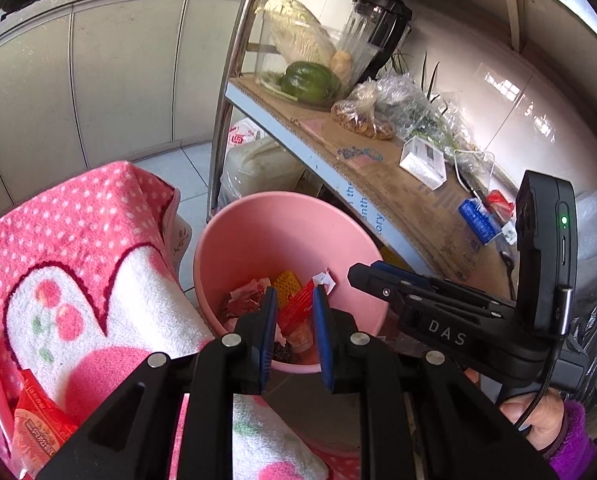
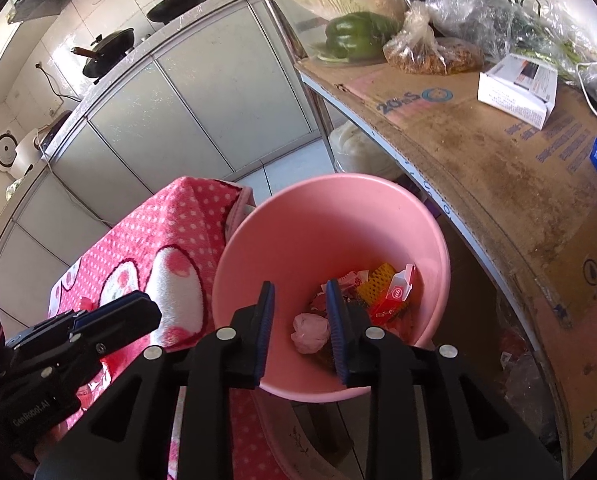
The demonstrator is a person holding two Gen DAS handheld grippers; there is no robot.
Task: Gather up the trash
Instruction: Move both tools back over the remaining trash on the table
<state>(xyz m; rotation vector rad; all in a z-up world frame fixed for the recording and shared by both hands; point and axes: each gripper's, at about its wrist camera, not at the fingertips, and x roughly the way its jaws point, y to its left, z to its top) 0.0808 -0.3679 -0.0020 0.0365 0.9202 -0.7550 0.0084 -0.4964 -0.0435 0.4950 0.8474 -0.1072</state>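
Note:
A pink plastic bin (image 1: 218,240) (image 2: 258,216) stands on the floor below both grippers. In it lie a red wrapper (image 1: 298,308), a yellow foam net (image 2: 378,284), a small red-and-white carton (image 2: 398,292) and a crumpled pink wad (image 2: 310,332). My left gripper (image 1: 295,290) hovers over the bin's near rim, open. The red wrapper shows in the gap but lies down in the bin, clear of the pads. My right gripper (image 2: 299,283) hangs open over the bin with nothing between its fingers. Each gripper also shows from the side in the other's view: right gripper (image 1: 358,272), left gripper (image 2: 146,308).
A pink polka-dot towel (image 1: 98,240) covers a seat left of the bin, with a red packet (image 1: 38,420) beside it. A cardboard-lined shelf (image 2: 478,160) on the right carries a green pepper (image 2: 358,34), bagged food and a white box (image 2: 518,88). Grey cabinets (image 1: 118,72) stand behind.

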